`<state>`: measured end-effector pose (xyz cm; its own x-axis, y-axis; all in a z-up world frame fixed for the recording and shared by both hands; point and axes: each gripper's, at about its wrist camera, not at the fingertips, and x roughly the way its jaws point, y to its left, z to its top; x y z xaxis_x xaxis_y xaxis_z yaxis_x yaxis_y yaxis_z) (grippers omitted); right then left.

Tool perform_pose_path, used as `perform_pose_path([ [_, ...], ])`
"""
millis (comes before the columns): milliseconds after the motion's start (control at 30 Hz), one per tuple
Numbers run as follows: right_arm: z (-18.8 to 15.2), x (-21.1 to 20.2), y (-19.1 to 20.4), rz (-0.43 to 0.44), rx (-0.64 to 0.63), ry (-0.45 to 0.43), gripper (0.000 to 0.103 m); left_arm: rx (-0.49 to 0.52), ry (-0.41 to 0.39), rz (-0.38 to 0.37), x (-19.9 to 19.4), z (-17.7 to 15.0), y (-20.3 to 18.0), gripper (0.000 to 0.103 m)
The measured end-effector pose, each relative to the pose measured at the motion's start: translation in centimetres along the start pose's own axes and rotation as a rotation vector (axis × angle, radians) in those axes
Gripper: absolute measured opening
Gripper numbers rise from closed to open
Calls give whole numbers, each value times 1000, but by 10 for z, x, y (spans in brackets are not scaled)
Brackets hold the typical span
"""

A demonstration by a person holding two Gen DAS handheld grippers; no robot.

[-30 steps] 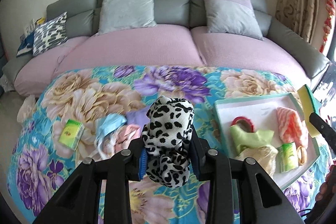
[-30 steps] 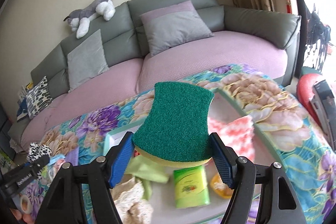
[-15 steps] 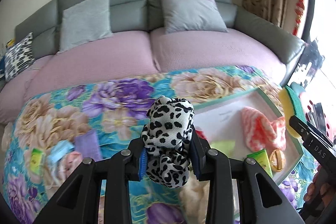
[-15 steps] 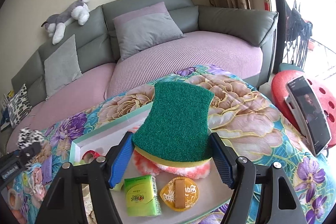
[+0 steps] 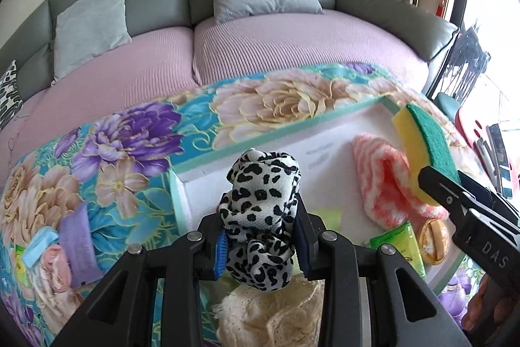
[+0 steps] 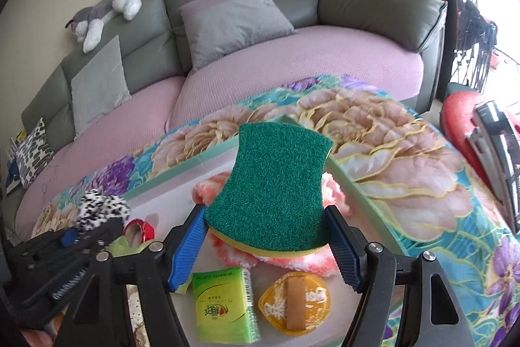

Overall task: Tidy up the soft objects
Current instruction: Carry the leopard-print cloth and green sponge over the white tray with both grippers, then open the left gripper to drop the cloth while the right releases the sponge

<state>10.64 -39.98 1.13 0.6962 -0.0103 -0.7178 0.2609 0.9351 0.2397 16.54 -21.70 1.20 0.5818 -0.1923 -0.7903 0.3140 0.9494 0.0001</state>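
L gripper [image 5: 260, 236]: leopard-print cloth [image 5: 261, 213] is clamped btwn the two blue pads, bunched; top of the bundle sticks up past the fingertips, rest hangs below them. It's held over the near-left part of the white tray [image 5: 201, 181], above a cream lace cloth [image 5: 273, 317] seen under the fingers.

R gripper [image 6: 266, 233]: green/yellow scrub sponge [image 6: 276, 187] is pinched at its near end btwn the blue pads [image 6: 185, 246], green side up, yellow layer underneath; most of the sponge projects fwd beyond the tips. It's held above a pink-white fluffy cloth [image 6: 208, 191] lying in the tray, not seen touching it. In L view the same sponge [image 5: 425, 145] is seen edge-on, tilted, over the tray's right side, just beside the pink cloth.

Also in tray: green tissue pack [image 6: 224, 308], round orange-lidded cup [image 6: 295, 304], both in front of R fingers; red tape roll [image 6: 139, 231] and a light-green cloth [image 5: 326, 213], partly hidden.

Tray is set on a floral tablecloth [image 5: 136, 132]. Left of tray, on the tablecloth: purple, blue and pink cloths [image 5: 61, 249] piled together. Sofa [image 5: 260, 31] w/ grey cushions behind.
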Motion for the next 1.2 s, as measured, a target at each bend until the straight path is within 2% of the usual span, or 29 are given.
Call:
perform_pose_path([
  [133, -5, 11, 8, 7, -24, 51, 74, -3, 25, 0, 11, -3, 0, 35],
  [500, -8, 15, 9, 3, -25, 77, 75, 5, 67, 9, 26, -9, -3, 37],
  [567, -7, 13, 9, -4, -27, 68, 76, 14, 71, 12, 24, -8, -3, 40],
  [633, -5, 10, 8, -13, -26, 59, 76, 23, 69, 20, 20, -8, -3, 54],
  [700, -4, 8, 7, -19, -25, 59, 79, 25, 63, 29, 16, -7, -2, 63],
  [767, -3, 7, 7, -24, -27, 69, 84, 28, 58, 33, 11, -7, -1, 68],
  [833, -2, 5, 7, -36, -34, 70, 91, 29, 47, 42, 5, -6, 0, 80],
  [933, -1, 1, 9, -50, -46, 67, 97, 17, 22, 57, -5, -5, 5, 83],
  [1100, 0, -4, 8, -76, -51, 69, 97, -26, -4, 80, -19, -5, 20, 84],
  [1200, 1, -6, 7, -84, -47, 71, 103, -56, -14, 101, -23, -7, 31, 84],
])
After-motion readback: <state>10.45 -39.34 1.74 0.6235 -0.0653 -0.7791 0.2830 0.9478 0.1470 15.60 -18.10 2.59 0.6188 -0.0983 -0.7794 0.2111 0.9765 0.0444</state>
